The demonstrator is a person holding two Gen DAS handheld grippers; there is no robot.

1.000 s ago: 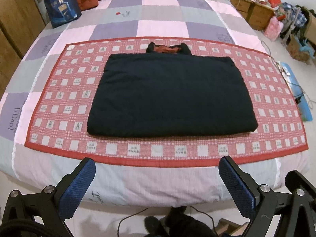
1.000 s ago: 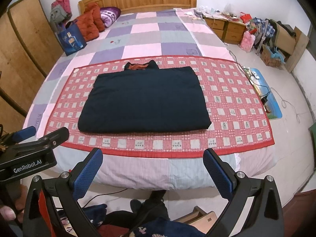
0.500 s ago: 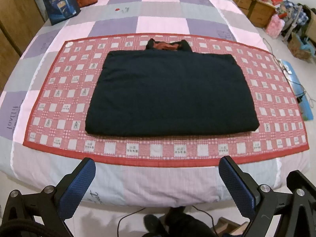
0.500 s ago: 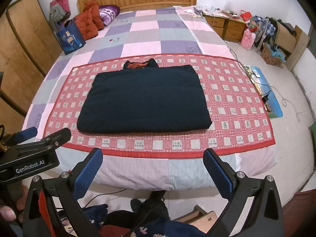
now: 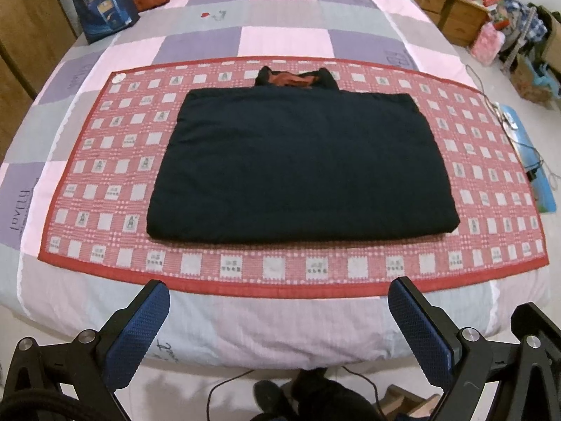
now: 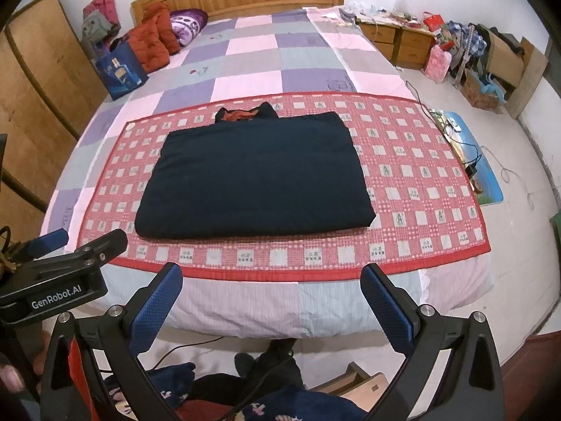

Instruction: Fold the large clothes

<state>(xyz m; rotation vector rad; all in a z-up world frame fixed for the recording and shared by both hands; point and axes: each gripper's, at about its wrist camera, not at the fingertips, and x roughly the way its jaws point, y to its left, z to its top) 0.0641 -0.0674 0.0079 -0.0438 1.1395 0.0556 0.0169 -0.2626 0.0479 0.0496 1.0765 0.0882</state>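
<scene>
Left gripper [image 5: 278, 287] nearer folded jacket [image 5: 301, 168]; sleeves hidden.

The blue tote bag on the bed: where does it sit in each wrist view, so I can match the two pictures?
Left wrist view: the blue tote bag stands at the upper left, on the bed's far left edge.
Right wrist view: the same bag is at the left, above mid-height, in front of the red cushions.
Shared landmark: the folded dark garment on the red checked mat.
</scene>
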